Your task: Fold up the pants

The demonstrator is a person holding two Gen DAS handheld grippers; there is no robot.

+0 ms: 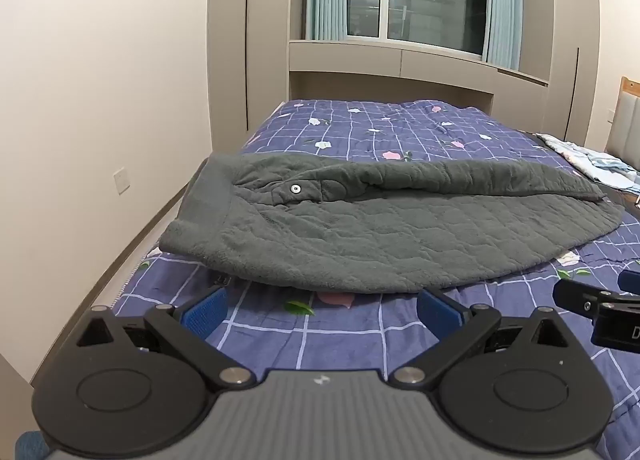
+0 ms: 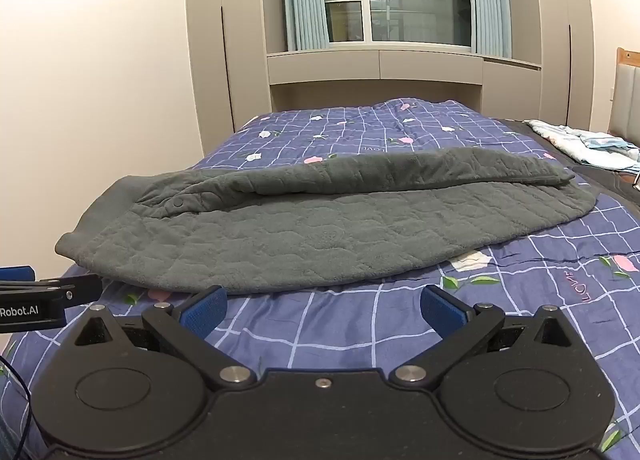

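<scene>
The left claw (image 1: 322, 312) gapes wide, gripping nothing. The right claw (image 2: 324, 310) does likewise. They hover side by side.

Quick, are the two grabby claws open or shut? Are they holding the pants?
Left hand-held gripper: open, holding nothing.
Right hand-held gripper: open, holding nothing; the pants lie untouched.

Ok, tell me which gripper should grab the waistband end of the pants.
Left. The left gripper sits open before the gray pants near the waistband end; the right gripper, also open, faces their middle.
</scene>
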